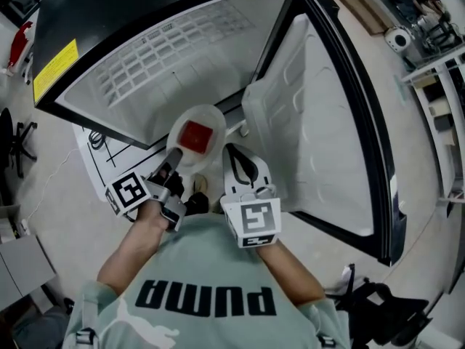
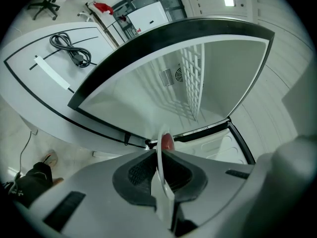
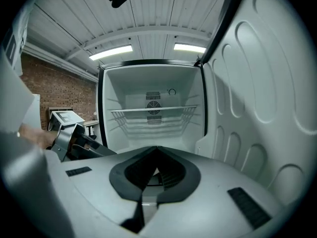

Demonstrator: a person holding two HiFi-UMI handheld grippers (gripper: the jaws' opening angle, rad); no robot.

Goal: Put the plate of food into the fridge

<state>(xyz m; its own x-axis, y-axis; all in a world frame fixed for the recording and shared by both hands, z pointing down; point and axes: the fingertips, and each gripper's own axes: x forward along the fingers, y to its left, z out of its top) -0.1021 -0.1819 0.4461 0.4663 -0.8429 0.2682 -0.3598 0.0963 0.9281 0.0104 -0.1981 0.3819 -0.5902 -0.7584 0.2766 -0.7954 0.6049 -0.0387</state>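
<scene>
Left gripper (image 1: 174, 158) (image 2: 159, 157): jaws clamped on the near rim of the white plate (image 1: 211, 122) (image 2: 159, 175). The plate reaches forward from the pads, face up in the head view and edge-on in the left gripper view. Red block of food (image 1: 195, 137) (image 2: 167, 142) sits at about the plate's middle.

Right gripper (image 1: 236, 151) (image 3: 156, 167): jaws drawn together, nothing between them. It sits just beside the plate's right edge; I cannot tell whether it touches.

Key relation: the plate is at the mouth of the open fridge (image 1: 182, 49) (image 2: 148, 98) (image 3: 148, 128), with the white compartment straight ahead of it along the line the left gripper points. The left hand carries the load, so it alone is placed to push in; the right is free. The wire shelf (image 1: 156, 49) (image 2: 193, 78) (image 3: 153, 110) spans the compartment further in. The fridge door (image 1: 320, 144) (image 3: 262, 98) is swung open on the right, close by the right gripper.

Judgement: the load-in is not yet done. The plate must stay level, or the food could slide.

Surroundings, left to right:
- office chair (image 1: 14, 137)
- pale floor (image 1: 51, 217)
- white board (image 1: 98, 158) (image 2: 74, 83) with a black cable (image 2: 69, 48) lying on it
- yellow label (image 1: 54, 67) on the fridge's black casing
- brick wall (image 3: 54, 90)
- ceiling strip lights (image 3: 111, 52)
</scene>
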